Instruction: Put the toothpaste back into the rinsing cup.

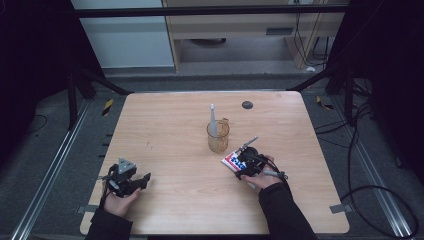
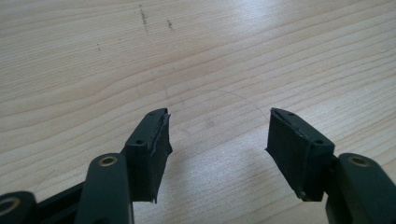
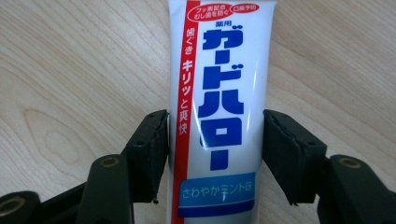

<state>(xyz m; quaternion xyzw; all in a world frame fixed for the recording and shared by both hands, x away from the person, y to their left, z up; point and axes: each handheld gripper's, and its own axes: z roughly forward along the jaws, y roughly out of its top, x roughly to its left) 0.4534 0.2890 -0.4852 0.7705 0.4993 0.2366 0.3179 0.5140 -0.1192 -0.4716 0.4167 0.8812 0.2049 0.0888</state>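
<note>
A white toothpaste tube (image 3: 219, 93) with blue and red print lies flat on the wooden table (image 1: 170, 130). My right gripper (image 3: 215, 135) straddles it, and both pads (image 3: 154, 144) touch the tube's long edges. In the high view this gripper (image 1: 240, 164) sits right of centre over the tube (image 1: 231, 160). My left gripper (image 2: 218, 135) stands open over bare wood, with nothing between its pads. It rests near the front left of the table (image 1: 144, 179). An amber clear cup (image 1: 218, 139) stands mid-table with a white toothbrush (image 1: 212, 116) upright in it.
A small dark round disc (image 1: 247, 104) is set in the table near its far edge. Cables trail on the floor at the right (image 1: 370, 190). Black frame bars cross behind the table (image 1: 200, 11).
</note>
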